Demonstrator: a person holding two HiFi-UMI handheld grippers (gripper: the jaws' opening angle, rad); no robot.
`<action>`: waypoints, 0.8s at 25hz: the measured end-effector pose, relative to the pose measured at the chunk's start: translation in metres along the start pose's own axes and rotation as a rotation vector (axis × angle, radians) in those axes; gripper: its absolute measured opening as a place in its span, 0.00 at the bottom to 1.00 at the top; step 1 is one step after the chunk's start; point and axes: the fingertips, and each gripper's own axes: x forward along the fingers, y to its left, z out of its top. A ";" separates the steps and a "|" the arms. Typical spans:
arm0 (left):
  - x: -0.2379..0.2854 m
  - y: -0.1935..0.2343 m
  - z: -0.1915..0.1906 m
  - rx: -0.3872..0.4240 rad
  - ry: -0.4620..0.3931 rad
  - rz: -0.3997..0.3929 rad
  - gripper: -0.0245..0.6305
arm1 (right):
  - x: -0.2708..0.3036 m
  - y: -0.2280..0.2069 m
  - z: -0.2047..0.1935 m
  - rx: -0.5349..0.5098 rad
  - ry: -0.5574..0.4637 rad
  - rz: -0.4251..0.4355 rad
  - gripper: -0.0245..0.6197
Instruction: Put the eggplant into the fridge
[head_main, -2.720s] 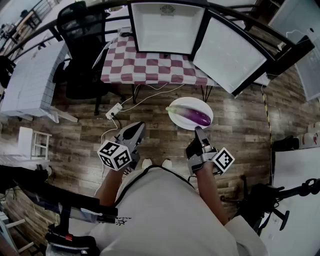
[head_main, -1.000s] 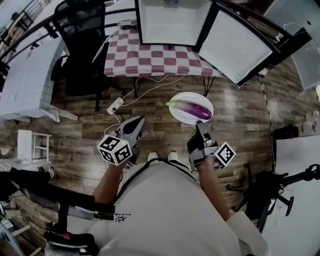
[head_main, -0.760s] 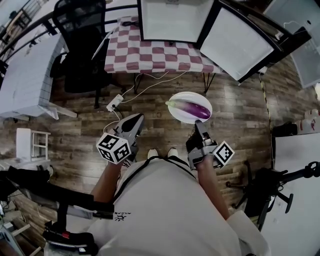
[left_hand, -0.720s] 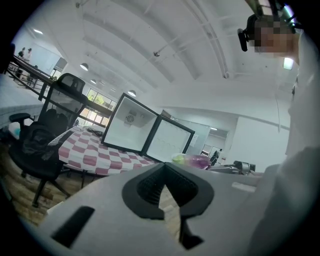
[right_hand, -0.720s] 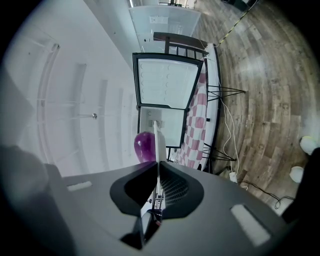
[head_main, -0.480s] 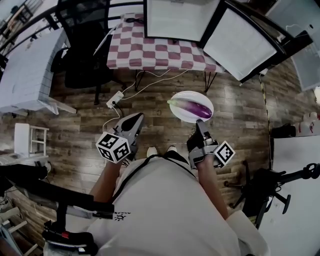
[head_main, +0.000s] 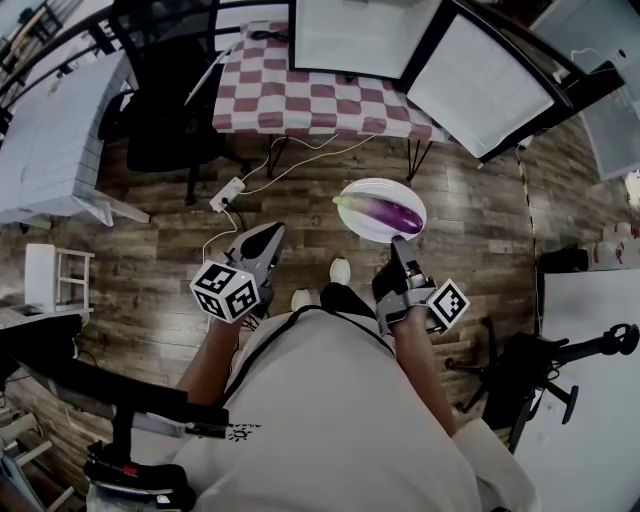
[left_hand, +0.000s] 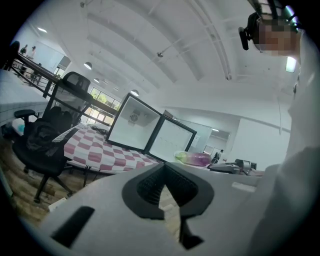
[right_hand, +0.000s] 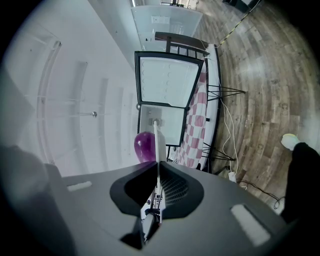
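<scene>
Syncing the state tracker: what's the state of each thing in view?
fridge: door open
eggplant: lying on the plate, not in the fridge
plate: held at its rim, above the floor
right gripper: fingers shut on the plate rim
left gripper: fingers shut, empty

The eggplant (head_main: 380, 212) lies on the plate (head_main: 375, 189), whose near rim sits in the right gripper (head_main: 395, 242). The left gripper (head_main: 270, 234) is off to its left. Beyond stands the table (head_main: 320, 100) with the fridge (head_main: 365, 35) on it, door (head_main: 485, 90) swung right. A chair (head_main: 160, 130) stands left of the table.
</scene>
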 end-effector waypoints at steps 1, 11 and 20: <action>0.000 0.000 -0.001 0.000 0.002 0.000 0.05 | 0.000 0.000 0.000 -0.001 0.001 -0.001 0.07; 0.013 0.012 -0.002 -0.007 0.013 0.013 0.05 | 0.017 -0.005 0.010 0.001 0.009 -0.001 0.07; 0.046 0.020 0.009 -0.005 0.015 0.021 0.05 | 0.044 -0.009 0.033 0.008 0.024 0.000 0.07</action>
